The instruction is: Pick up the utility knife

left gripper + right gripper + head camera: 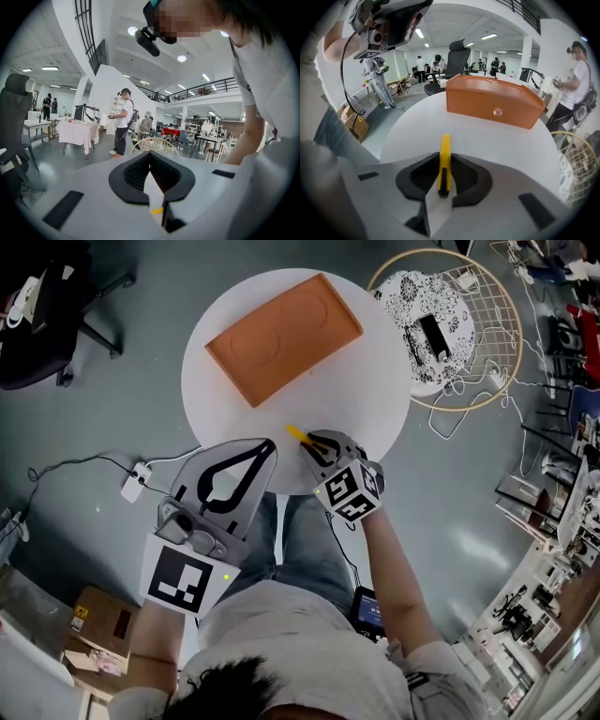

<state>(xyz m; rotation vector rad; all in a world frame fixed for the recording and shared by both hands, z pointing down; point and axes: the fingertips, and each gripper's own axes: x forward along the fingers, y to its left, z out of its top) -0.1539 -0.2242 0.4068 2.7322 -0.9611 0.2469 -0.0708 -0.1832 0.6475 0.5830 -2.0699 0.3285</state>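
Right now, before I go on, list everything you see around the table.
table: 1, white, centre
box: 1, orange, on table
utility knife: 1, yellow, in right hand-held gripper
wire basket: 1, cream, right of table
office chair: 1, black, far left
power strip: 1, white, floor left
cardboard box: 1, brown, floor near left
left hand-held gripper: 1, grey, shut, empty
right hand-held gripper: 1, grey, shut on utility knife
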